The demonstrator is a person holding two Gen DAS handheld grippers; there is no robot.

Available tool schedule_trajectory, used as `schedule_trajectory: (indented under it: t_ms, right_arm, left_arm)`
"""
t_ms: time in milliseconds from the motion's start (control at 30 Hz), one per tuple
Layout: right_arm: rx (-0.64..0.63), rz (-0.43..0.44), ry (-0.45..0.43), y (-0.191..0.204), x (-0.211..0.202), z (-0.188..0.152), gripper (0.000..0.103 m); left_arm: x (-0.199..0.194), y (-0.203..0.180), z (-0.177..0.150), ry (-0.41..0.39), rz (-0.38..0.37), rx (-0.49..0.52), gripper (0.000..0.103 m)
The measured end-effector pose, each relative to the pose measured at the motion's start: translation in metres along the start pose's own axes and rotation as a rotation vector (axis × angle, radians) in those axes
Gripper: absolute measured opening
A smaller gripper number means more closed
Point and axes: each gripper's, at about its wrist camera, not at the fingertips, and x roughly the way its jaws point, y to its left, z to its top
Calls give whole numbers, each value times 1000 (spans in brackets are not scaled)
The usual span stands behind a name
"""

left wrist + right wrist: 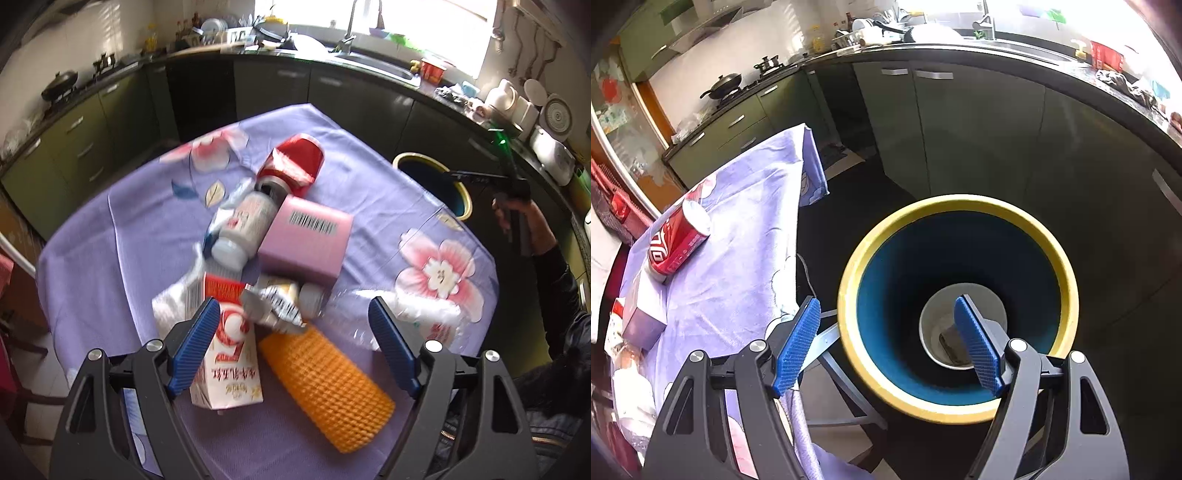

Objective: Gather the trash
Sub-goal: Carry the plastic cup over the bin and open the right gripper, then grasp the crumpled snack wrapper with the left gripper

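Left gripper [291, 314] hung over the trash pile on the purple floral tablecloth [122, 221], jaws wide, nothing gripped. Between its fingers: red-and-white milk carton [229, 362], crumpled wrapper [277, 306], orange mesh sleeve [332, 384]. Beyond lay a white bottle [243, 229], a pink box [306, 240] and a red can [291, 166]. Right gripper [886, 343] stood above the yellow-rimmed bin [846, 288], jaws wide and empty. A white cup-like item [931, 317], possibly a paper cup, sat at the bin's bottom.
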Motion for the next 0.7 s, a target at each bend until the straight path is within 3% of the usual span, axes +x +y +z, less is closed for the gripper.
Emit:
schedule_trajectory:
  t_ms: [200,600,700]
  right_arm:
    - [-19,15,9,5,2,0,74]
    - [-43,34,39,10,9,-1,74]
    - [-41,41,45,11,11,-1,74]
  left_arm:
    - [14,2,-6,19,-28,13,72]
    - [49,-5,2,38,34,175,72]
    - [55,-8,0,54,32,211,67]
